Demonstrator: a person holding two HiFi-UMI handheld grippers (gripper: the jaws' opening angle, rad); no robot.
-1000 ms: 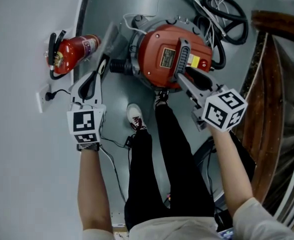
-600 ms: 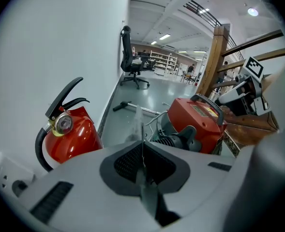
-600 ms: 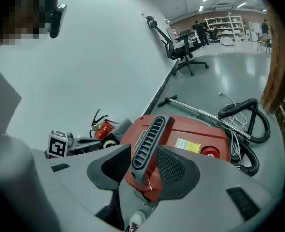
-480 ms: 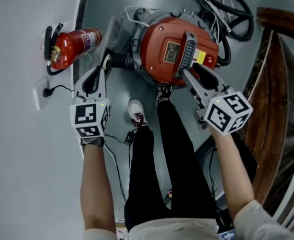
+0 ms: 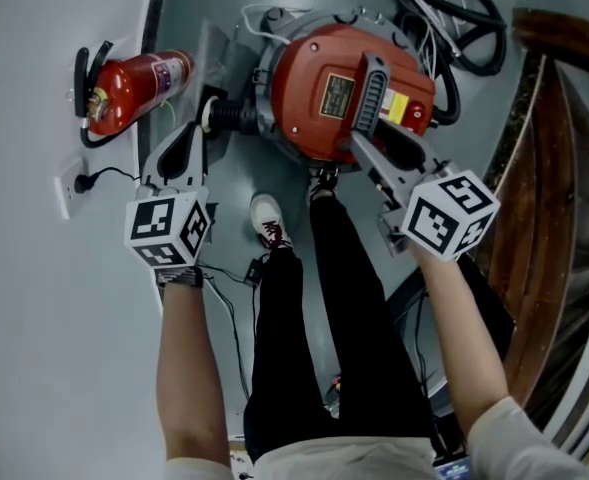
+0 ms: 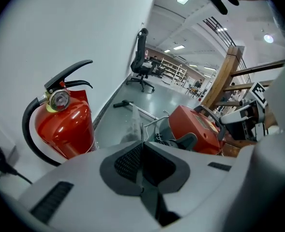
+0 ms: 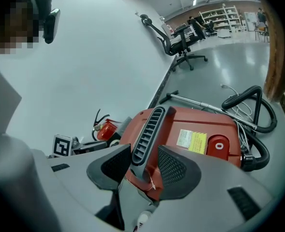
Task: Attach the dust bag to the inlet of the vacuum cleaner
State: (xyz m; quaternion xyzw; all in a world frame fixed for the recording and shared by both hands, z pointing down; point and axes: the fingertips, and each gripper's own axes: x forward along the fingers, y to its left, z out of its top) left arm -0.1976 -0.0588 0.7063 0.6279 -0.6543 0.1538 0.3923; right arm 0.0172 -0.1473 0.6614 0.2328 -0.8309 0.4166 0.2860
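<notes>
My left tongs [image 5: 205, 124] are pinched shut on the thin edge of the grey dust bag [image 5: 217, 63]. In the left gripper view the two pads meet with only that sheet [image 6: 131, 124] rising from between them at the tips [image 6: 141, 141]. The bag stands up on the floor just left of the red vacuum cleaner [image 5: 309, 73], right by the black ribbed inlet [image 5: 236, 120] that sticks out of the machine's left side. The tips of my left tongs are just beside that inlet, but I cannot tell whether the bag's mouth touches it. My right tongs [image 5: 370, 154] are set narrow around the near end of the grey slotted handle [image 5: 371, 93] on top of the vacuum. In the right gripper view the handle [image 7: 149, 124] fills the space between the pads [image 7: 144, 152]. A red fire extinguisher [image 5: 134, 86] lies against the wall to the left of the bag, near it. A black hose [image 5: 466, 18] is coiled on the floor beyond the vacuum. My own white shoe [image 5: 267, 218] is planted just below the machine.
</notes>
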